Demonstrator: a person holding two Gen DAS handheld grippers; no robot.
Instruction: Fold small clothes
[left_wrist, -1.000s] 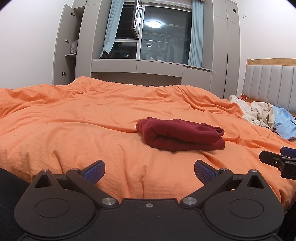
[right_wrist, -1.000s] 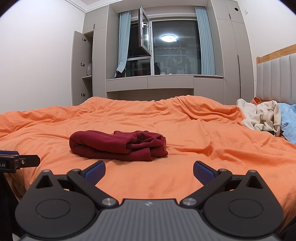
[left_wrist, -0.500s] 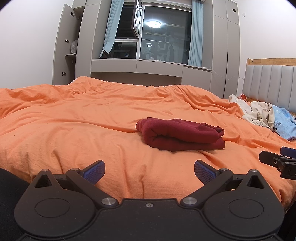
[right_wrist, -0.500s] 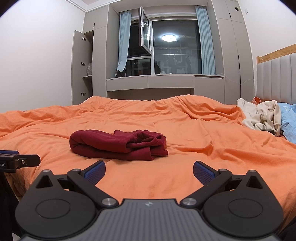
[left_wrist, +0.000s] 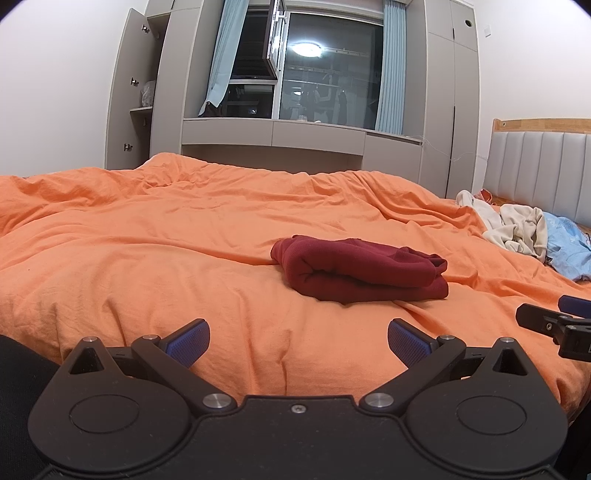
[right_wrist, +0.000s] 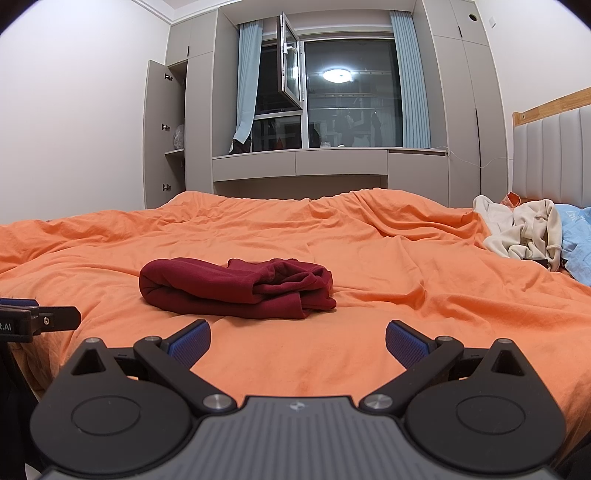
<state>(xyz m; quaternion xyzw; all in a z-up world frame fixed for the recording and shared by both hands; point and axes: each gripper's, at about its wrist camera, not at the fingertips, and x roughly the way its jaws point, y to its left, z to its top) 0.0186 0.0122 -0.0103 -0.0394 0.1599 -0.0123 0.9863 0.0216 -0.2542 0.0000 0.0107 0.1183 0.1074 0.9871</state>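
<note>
A dark red garment (left_wrist: 360, 271) lies folded into a compact bundle on the orange duvet (left_wrist: 166, 240); the right wrist view has it as the red garment (right_wrist: 236, 288) left of centre. My left gripper (left_wrist: 298, 341) hovers over the bed's near edge, open and holding nothing, short of the bundle. My right gripper (right_wrist: 297, 341) is likewise open and empty, a little nearer than the garment. Each view catches the other gripper at its side edge: the right gripper (left_wrist: 554, 323) and the left gripper (right_wrist: 37, 319).
A heap of cream and light blue clothes (left_wrist: 532, 232) lies at the right by the grey padded headboard (left_wrist: 543, 166); the same clothes heap (right_wrist: 528, 230) appears in the right view. Grey cabinets (right_wrist: 295, 162) and a window stand beyond the bed. Orange duvet (right_wrist: 424, 277) spreads around the bundle.
</note>
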